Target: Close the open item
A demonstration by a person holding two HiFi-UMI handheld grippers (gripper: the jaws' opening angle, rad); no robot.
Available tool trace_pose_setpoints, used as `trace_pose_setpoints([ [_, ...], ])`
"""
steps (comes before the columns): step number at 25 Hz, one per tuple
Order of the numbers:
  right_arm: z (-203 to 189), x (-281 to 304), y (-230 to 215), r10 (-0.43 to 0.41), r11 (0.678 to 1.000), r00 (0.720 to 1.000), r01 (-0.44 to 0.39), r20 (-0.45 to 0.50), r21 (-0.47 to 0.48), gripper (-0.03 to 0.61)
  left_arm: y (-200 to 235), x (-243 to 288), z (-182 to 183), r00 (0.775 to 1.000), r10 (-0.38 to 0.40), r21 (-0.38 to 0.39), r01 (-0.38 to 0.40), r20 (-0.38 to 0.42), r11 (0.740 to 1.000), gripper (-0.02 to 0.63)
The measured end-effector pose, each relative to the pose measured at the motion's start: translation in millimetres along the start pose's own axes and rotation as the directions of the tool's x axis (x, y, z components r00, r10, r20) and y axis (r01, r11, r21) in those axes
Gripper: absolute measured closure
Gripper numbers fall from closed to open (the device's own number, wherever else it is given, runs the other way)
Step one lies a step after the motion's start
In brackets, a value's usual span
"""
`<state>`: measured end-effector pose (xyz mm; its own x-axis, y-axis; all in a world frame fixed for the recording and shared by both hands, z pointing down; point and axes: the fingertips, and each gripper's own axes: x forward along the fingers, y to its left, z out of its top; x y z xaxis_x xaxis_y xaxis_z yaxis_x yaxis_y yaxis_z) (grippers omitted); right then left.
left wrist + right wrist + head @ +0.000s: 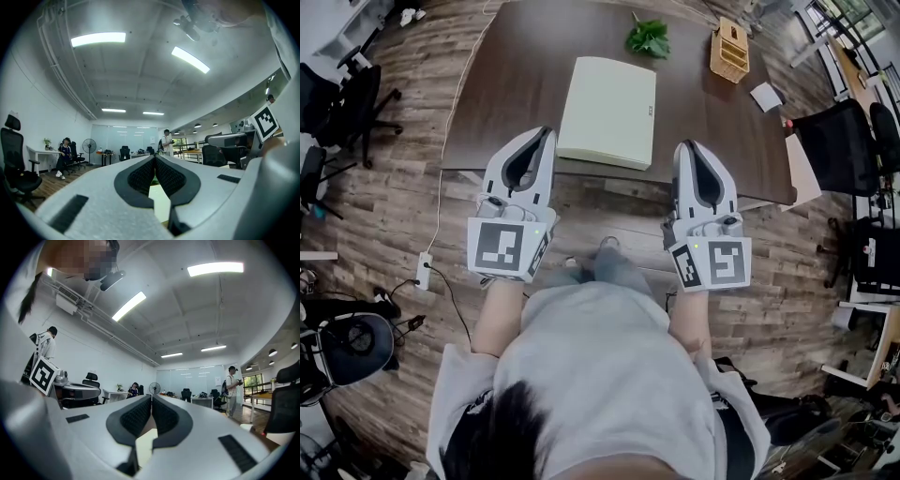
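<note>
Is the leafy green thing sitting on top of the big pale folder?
No, the leafy green sprig lies on the brown table beyond the pale folder, not touching it.

A dark brown rectangular wooden bench (516, 84) stands on a wood-plank floor (384, 206). A pale cream flat rectangular case (607, 111) lies closed near the bench's front edge. Toward the far side lies a green leafy sprig (648, 38). To its right stands a light wooden slatted box (729, 51), with a small white card (766, 96) near the right edge.
</note>
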<state>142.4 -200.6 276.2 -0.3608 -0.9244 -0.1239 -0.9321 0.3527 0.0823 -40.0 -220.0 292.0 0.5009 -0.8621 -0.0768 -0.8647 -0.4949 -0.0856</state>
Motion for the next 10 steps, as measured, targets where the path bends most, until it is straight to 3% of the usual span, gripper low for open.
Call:
trace_pose_setpoints([
  [10, 3.3, 0.0, 8.4, -0.002, 1.000, 1.000, 0.002, 0.009, 0.001, 0.565, 4.0, -6.4, 0.1, 1.000, -0.007, 0.006, 0.007, 0.004, 1.000, 0.604],
])
